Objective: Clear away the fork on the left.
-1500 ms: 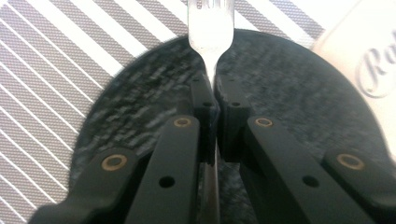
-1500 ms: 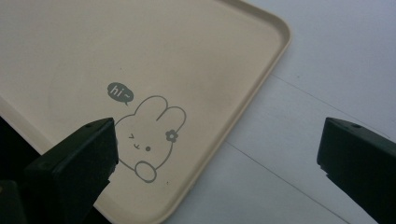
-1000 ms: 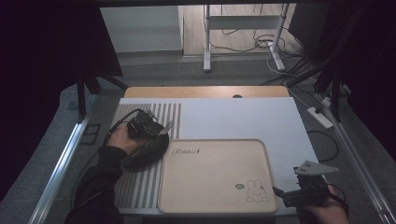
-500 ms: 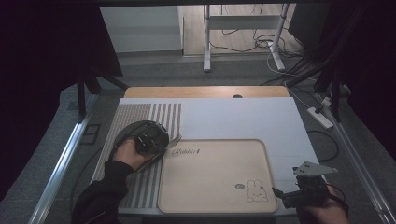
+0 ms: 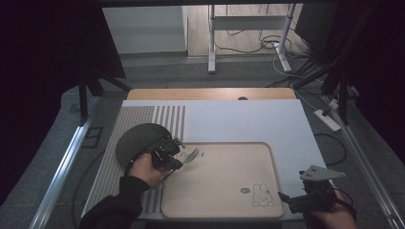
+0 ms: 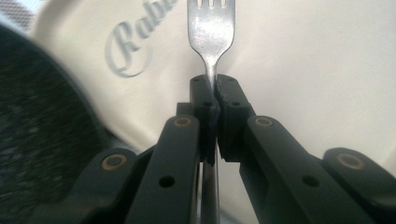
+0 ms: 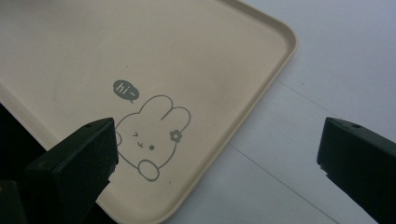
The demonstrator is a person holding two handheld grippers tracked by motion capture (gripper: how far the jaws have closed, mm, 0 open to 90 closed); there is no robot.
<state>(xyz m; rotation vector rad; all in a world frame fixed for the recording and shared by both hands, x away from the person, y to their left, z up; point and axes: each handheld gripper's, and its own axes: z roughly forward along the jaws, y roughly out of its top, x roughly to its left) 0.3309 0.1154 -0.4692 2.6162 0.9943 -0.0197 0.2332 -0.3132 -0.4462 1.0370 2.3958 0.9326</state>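
The fork (image 6: 211, 32) is clamped by its handle in the left gripper (image 5: 177, 151), its tines out over the near-left corner of the beige tray (image 5: 224, 210), just beside a dark round plate (image 5: 136, 138). The right gripper (image 5: 286, 199) hangs released over the white bench (image 5: 248, 119) by the tray's rabbit corner.

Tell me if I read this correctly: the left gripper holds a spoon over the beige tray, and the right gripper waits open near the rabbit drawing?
Not quite. The left gripper holds a fork, not a spoon; the left gripper view shows its prongs. The rest is right: the fork is over the beige tray, and the right gripper is open near the rabbit drawing.
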